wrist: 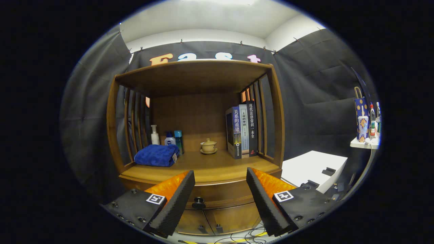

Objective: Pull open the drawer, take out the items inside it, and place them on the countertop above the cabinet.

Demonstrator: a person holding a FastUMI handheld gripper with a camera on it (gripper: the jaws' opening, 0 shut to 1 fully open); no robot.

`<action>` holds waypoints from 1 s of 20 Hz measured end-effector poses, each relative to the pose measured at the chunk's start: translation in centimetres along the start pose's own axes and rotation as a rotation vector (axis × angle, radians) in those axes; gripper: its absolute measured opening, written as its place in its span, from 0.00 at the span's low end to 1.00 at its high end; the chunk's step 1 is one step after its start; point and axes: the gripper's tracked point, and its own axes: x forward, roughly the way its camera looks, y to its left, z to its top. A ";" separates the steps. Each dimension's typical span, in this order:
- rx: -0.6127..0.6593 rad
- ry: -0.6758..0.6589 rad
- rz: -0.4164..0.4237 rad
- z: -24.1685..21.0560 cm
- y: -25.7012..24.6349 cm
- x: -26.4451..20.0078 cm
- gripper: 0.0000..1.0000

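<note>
A wooden cabinet stands ahead, with a countertop [217, 167] under an open shelf frame. Below the countertop runs a closed drawer [220, 196] with a dark round knob [198, 203]. My gripper [220, 178] is open, its fingers spread wide with nothing between them. The knob lies between the fingers, a short way beyond them and nearer the left one. What is inside the drawer is hidden.
On the countertop lie a folded blue towel [156, 155], three small bottles [168, 137], a lidded tea cup on a saucer [209, 146] and several upright books [242, 130]. Two lower cabinet doors [217, 222] sit under the drawer. A white box [313, 167] stands to the right, cables [244, 235] on the floor.
</note>
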 end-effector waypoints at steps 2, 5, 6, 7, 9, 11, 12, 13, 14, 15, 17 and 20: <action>0.011 0.007 0.024 -2.3 1.1 1.1 1.00; 0.010 0.040 0.065 -6.0 2.5 2.9 1.00; 0.011 0.050 0.079 -7.2 2.8 3.5 1.00; 0.013 0.052 0.095 -8.1 3.2 4.2 1.00; -0.003 0.054 0.103 -9.6 3.8 5.2 1.00; -0.042 0.076 0.098 -11.4 3.8 6.2 1.00; -0.053 0.093 0.102 -12.4 4.0 6.6 1.00; -0.052 0.111 0.113 -13.4 4.4 7.0 1.00; -0.049 0.126 0.123 -14.2 4.8 7.4 1.00; -0.053 0.137 0.122 -14.9 4.9 7.9 1.00; -0.063 0.170 0.110 -16.6 4.4 8.7 1.00; -0.016 0.199 0.116 -17.8 4.7 9.5 0.93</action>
